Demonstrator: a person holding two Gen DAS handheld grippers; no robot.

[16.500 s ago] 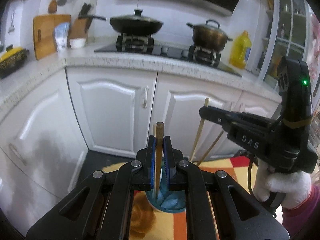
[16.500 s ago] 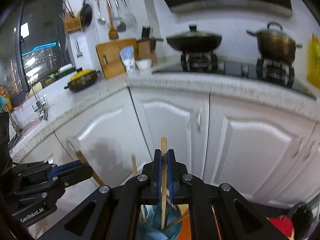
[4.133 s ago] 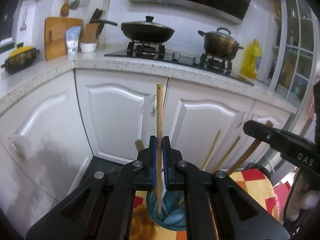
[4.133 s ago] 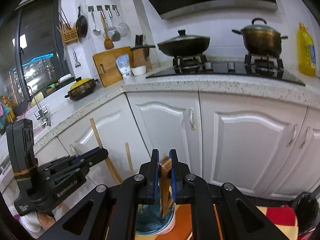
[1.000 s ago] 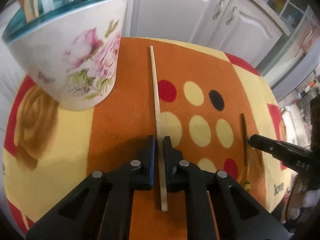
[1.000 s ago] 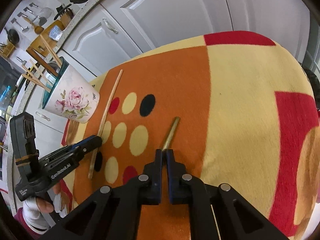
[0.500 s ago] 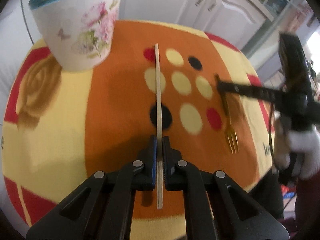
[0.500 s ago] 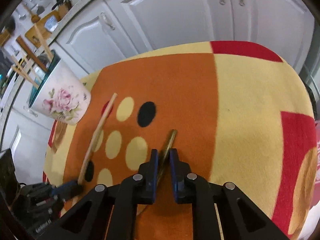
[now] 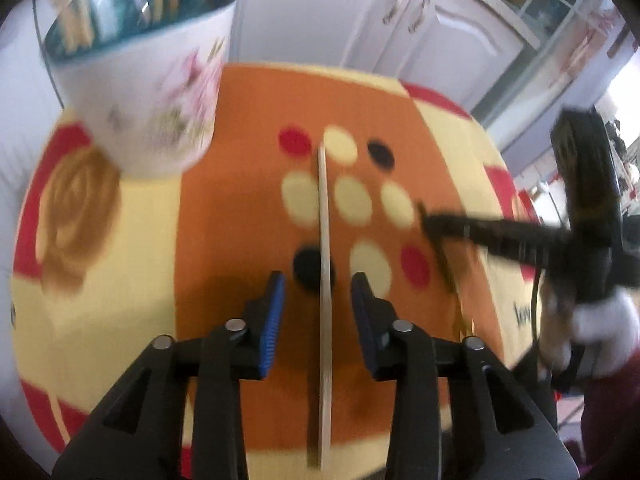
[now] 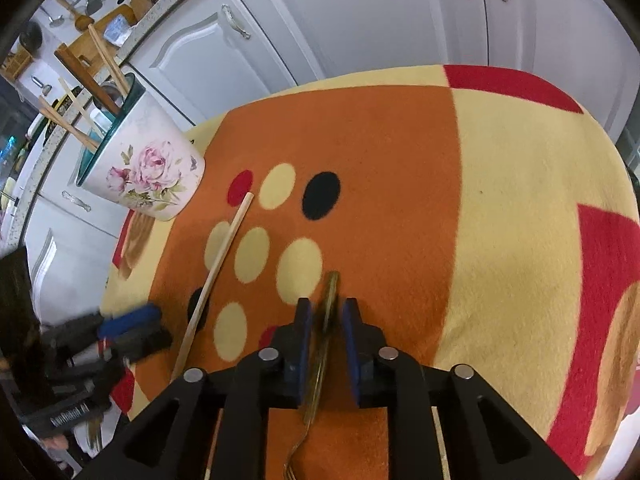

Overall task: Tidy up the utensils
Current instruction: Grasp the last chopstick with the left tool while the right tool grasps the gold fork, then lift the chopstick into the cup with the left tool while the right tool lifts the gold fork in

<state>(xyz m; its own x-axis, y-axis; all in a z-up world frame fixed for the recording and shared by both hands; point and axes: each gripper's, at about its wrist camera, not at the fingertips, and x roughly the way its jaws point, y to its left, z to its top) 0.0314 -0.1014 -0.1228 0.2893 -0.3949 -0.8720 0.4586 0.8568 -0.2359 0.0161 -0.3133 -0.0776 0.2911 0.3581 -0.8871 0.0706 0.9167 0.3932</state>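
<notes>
A pale wooden chopstick (image 9: 325, 280) lies flat on the cloth between the blue pads of my left gripper (image 9: 318, 292). Its jaws are opening and do not touch the stick. A brass-coloured fork (image 10: 329, 296) lies on the cloth, its handle between the jaws of my right gripper (image 10: 324, 312). Those jaws are opening too, with a small gap on each side of the handle. The floral cup (image 10: 148, 168) with a teal inside stands at the far left and holds several wooden utensils. The left wrist view is blurred and shows the right gripper (image 9: 426, 222) over the fork (image 9: 448, 276).
An orange, yellow and red dotted cloth (image 10: 500, 200) covers the round table. White cabinet doors (image 10: 380, 8) stand behind it. The left gripper (image 10: 156, 328) shows at the lower left of the right wrist view, beside the chopstick (image 10: 216, 276). A gloved hand (image 9: 600, 328) holds the right gripper.
My left jaws have spread wide and let go of the chopstick, and the gripper has lifted a little. My right jaws have parted slightly around the fork handle.
</notes>
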